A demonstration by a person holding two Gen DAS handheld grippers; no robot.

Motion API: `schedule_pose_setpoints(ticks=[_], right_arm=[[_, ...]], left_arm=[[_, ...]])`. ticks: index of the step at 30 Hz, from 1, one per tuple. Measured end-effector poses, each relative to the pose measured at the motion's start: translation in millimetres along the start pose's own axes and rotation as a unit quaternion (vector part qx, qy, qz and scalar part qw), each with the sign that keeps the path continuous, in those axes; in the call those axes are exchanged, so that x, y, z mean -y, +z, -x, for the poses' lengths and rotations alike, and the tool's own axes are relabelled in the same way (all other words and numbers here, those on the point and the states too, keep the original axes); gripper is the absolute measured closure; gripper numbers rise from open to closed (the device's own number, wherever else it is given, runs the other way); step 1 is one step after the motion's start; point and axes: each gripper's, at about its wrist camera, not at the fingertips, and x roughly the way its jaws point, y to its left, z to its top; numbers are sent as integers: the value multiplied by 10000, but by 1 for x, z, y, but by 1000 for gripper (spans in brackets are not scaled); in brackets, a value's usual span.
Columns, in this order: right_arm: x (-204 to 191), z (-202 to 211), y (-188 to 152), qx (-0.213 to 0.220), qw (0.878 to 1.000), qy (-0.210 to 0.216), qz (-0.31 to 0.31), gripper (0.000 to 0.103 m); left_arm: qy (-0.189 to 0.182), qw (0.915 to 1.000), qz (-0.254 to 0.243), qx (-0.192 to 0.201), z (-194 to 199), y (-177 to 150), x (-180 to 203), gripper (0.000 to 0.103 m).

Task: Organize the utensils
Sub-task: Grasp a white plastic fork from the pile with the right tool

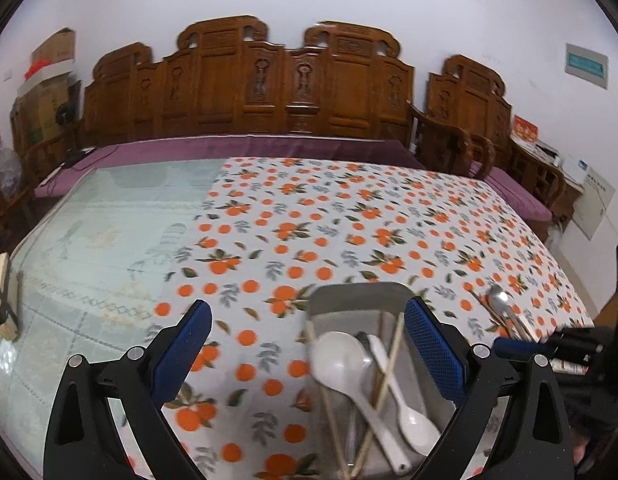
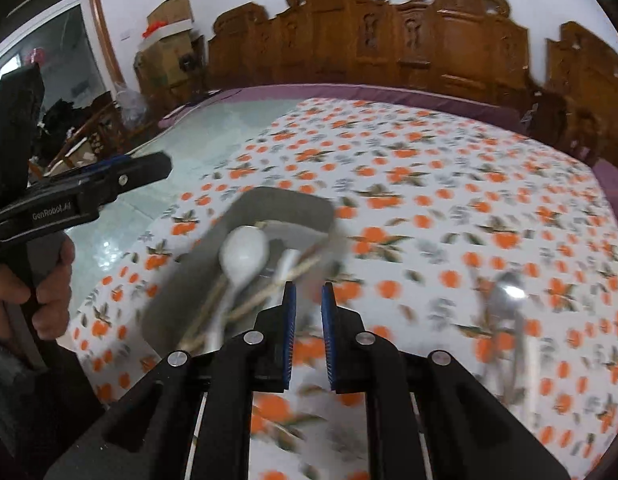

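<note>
The left gripper hangs with its blue pads spread wide over the near part of the grey tray, nothing between them. In the tray lie a large white spoon, a smaller white spoon and crossed chopsticks, their lower ends cut off by the frame edge. The right gripper has its pads drawn close with a narrow gap, holding nothing. Farther right on the orange-print tablecloth, a metal spoon lies outside the tray, badly smeared by blur. Beyond stands a carved wooden bench.
</note>
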Motion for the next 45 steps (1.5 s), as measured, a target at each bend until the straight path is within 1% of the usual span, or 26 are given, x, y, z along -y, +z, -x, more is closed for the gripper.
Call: schedule_pose_setpoints(ticks=[2, 4, 5, 11, 15, 19, 23, 26, 29, 32, 33, 36, 37, 38, 39, 40, 45], right_arm=[[18, 13, -6, 68, 9998, -211, -3, 88], [33, 22, -13, 105, 9992, -389, -21, 82], [45, 28, -17, 127, 9986, -507, -58, 81], [103, 47, -39, 82, 9939, -1040, -353, 76], [137, 55, -50, 87, 9901, -1293, -547, 71], [160, 51, -62, 73, 9871, -1411, -754, 71], [169, 37, -73, -30, 9872, -1343, -864, 71], [173, 21, -80, -269, 9873, -1350, -797, 71], [178, 8, -86, -499, 9879, -1228, -800, 71], [175, 2, -89, -605, 9887, -1177, -712, 71], [173, -2, -89, -717, 9873, -1233, -699, 71], [168, -4, -89, -787, 9860, -1353, -573, 69], [167, -4, -89, -796, 9858, -1379, -525, 71], [167, -4, -89, -795, 9861, -1366, -517, 71], [168, -4, -89, -787, 9861, -1368, -523, 77], [170, -3, -89, -783, 9855, -1409, -523, 92], [188, 0, -90, -743, 9826, -1563, -679, 93]], left_arm=[[-109, 9999, -94, -41, -2, -1, 15, 10], [-189, 9996, -182, -50, -2, -2, 27, 10], [-221, 9994, -258, -56, -2, -4, 35, 10], [-483, 9968, -614, -164, -6, -15, 80, 10], [-619, 9945, -825, -206, -4, -22, 104, 10], [-725, 9927, -940, -230, -3, -28, 120, 10], [-804, 9909, -1049, -268, -4, -35, 134, 10], [-833, 9897, -1129, -283, -6, -40, 143, 10], [-853, 9888, -1181, -329, -9, -44, 150, 10], [-831, 9881, -1240, -382, -13, -48, 156, 10], [-820, 9879, -1252, -402, -15, -50, 158, 10], [-798, 9872, -1289, -486, -21, -55, 164, 10], [-784, 9870, -1309, -508, -23, -57, 166, 10], [-762, 9866, -1337, -542, -25, -59, 169, 10], [-754, 9863, -1356, -567, -27, -61, 171, 10], [-747, 9859, -1375, -587, -29, -62, 174, 10], [-704, 9838, -1480, -723, -39, -66, 189, 10]])
